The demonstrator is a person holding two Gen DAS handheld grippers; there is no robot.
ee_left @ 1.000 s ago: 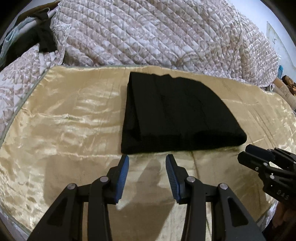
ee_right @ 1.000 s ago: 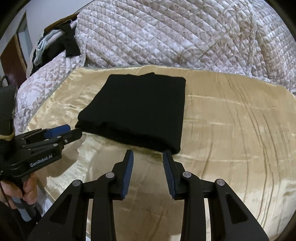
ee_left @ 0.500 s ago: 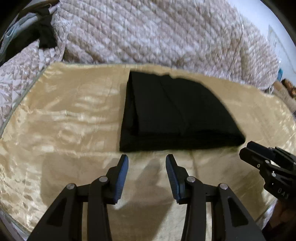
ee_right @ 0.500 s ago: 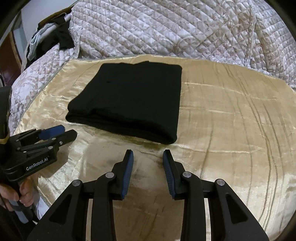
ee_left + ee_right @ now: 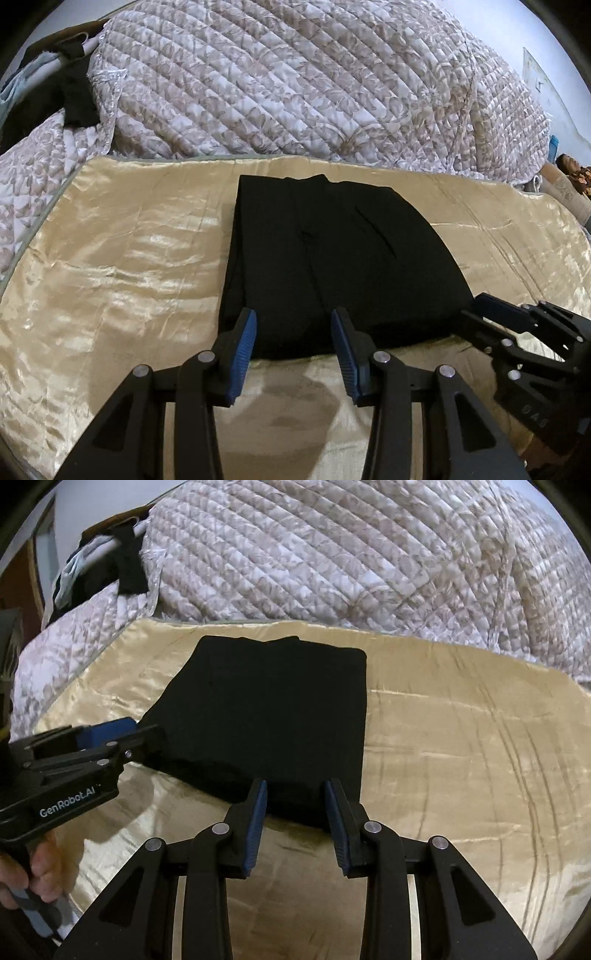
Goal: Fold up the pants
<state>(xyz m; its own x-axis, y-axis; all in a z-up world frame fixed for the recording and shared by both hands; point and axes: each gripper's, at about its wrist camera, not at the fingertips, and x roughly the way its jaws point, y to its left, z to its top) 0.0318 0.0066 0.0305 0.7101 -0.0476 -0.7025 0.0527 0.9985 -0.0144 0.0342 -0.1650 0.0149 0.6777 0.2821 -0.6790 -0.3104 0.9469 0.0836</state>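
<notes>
pants (image 5: 332,266): 1 | grippers: 2 | gold sheet (image 5: 122,266): 1 | quilt (image 5: 295,81): 1

White "GenRobot.AI" lettering stood on side of left tongs (image 5: 142,738) body, seen in right wrist view, above hand (image 5: 35,871) on grip. In left wrist view, faint embossed marks on right tongs (image 5: 476,310) body read roughly "DAS", reversed or partly cut off; uncertain. No other legible text, number or sign anywhere.

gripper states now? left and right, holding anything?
Left tool: open, holding nothing, at the near edge of the folded black pants.
Right tool: open, holding nothing, near the pants' right corner.
</notes>
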